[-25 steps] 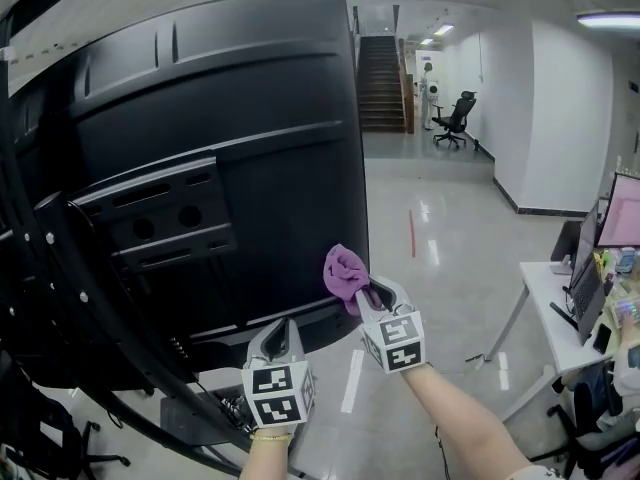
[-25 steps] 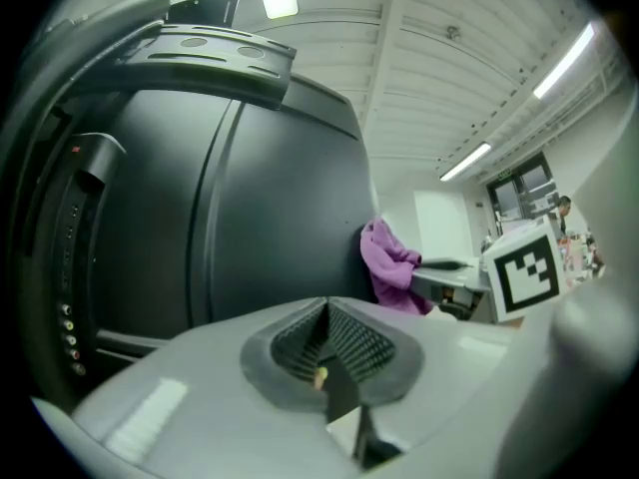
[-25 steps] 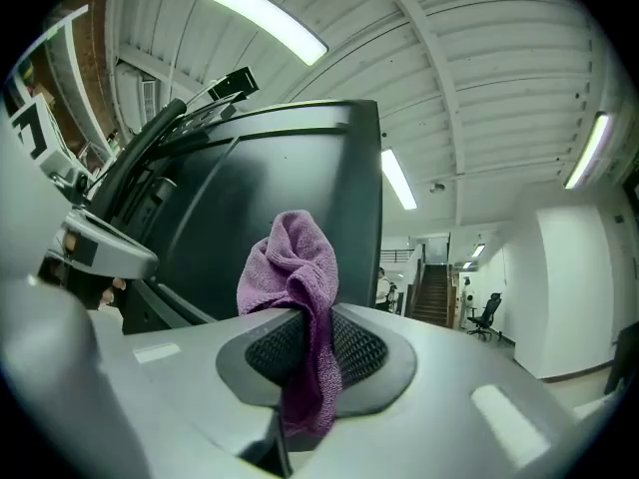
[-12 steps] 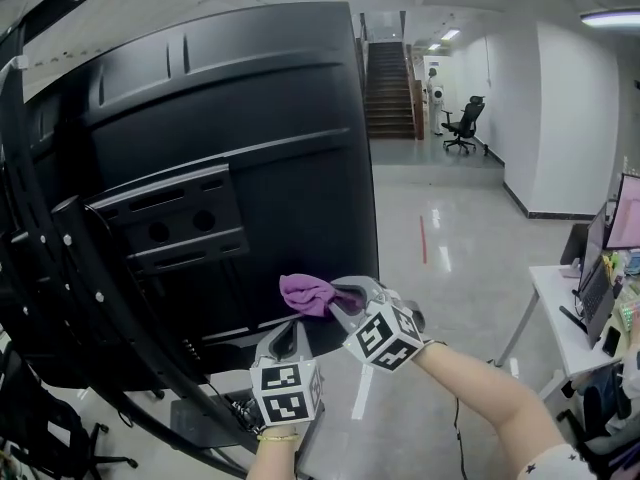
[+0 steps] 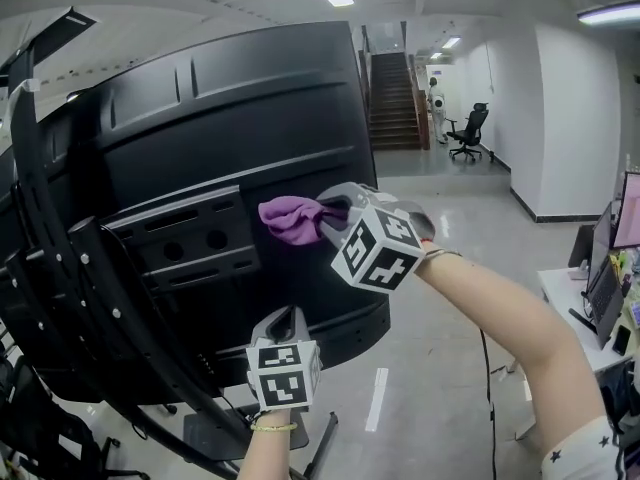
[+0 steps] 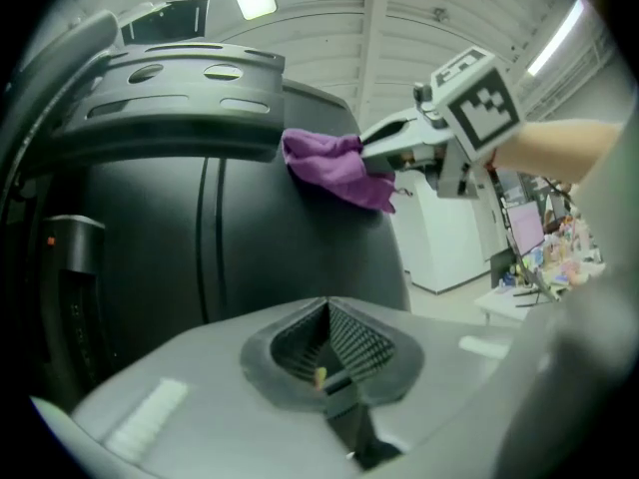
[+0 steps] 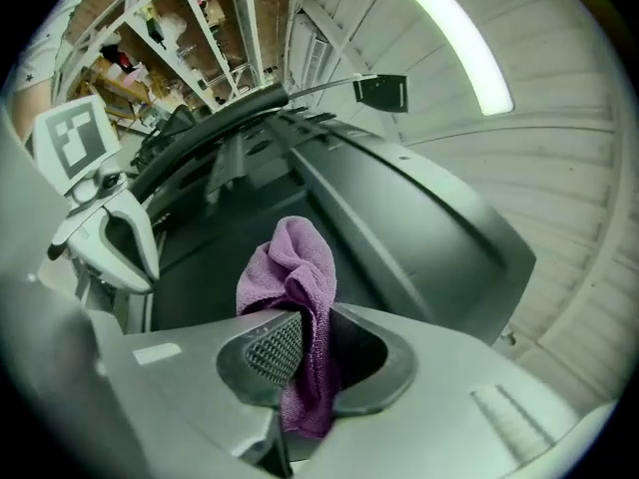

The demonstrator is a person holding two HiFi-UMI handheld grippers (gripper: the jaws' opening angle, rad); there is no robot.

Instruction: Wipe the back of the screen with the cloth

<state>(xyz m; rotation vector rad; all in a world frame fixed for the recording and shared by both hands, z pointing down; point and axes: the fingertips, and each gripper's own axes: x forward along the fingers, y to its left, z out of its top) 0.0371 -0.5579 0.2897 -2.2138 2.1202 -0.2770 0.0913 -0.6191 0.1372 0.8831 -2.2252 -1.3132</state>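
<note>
The screen (image 5: 240,108) turns its black back to us. Under its bottom edge the left gripper (image 5: 289,318) waits, pointing up, jaws closed on nothing. The cloth (image 5: 288,218) has climbed from the bottom edge to the middle of the back, beside the mount plate (image 5: 190,233), so the wiping goes on upward. The right gripper (image 5: 332,214) clamps the cloth, forearm raised and stretched forward.

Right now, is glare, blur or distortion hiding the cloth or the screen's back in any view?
Head view: sharp, evenly lit, cloth plain against the black screen, edges bowed. Left gripper view: heavy fisheye, left claw slightly soft. Right gripper view: greenish cast, ceiling light blown out, cloth crisp.
</note>
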